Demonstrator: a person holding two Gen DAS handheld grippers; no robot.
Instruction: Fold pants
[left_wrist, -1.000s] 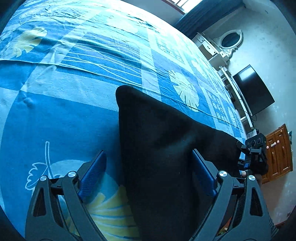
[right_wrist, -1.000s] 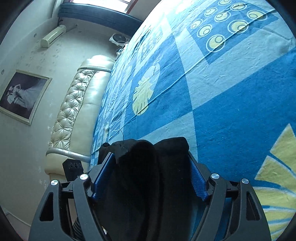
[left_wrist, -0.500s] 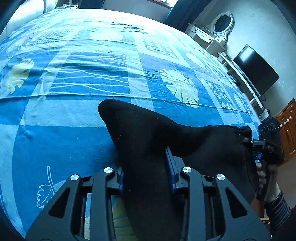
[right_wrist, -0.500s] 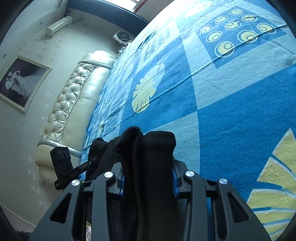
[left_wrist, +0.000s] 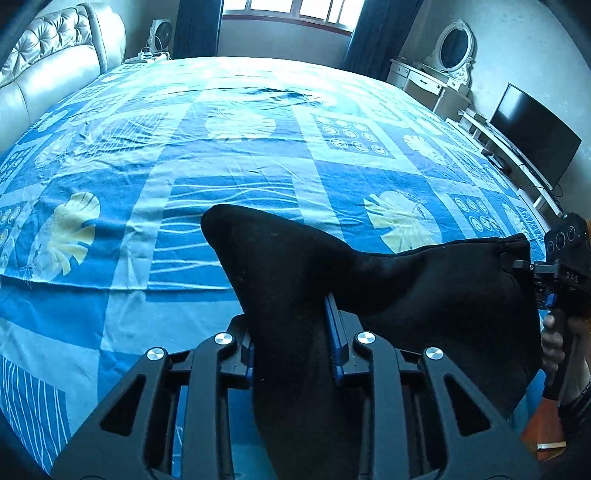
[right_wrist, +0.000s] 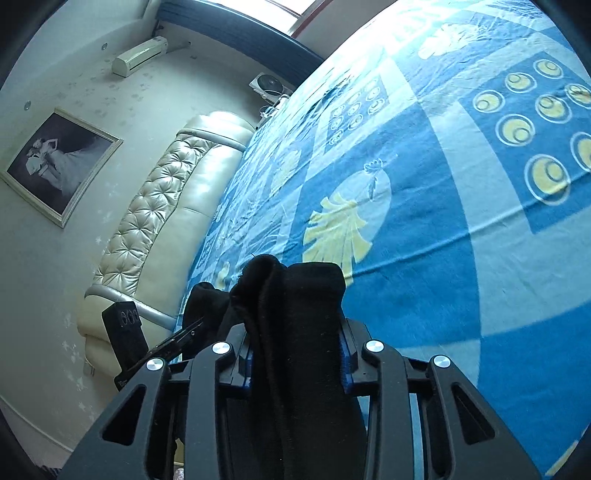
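In your left wrist view, the left gripper (left_wrist: 291, 332) has just closed and now pinches the black pants (left_wrist: 424, 295), which rise off the bed (left_wrist: 147, 166) ahead of it. In your right wrist view, the right gripper (right_wrist: 295, 350) has likewise closed on bunched fabric, probably the waistband. Both ends are gripped, so you can begin the fold.
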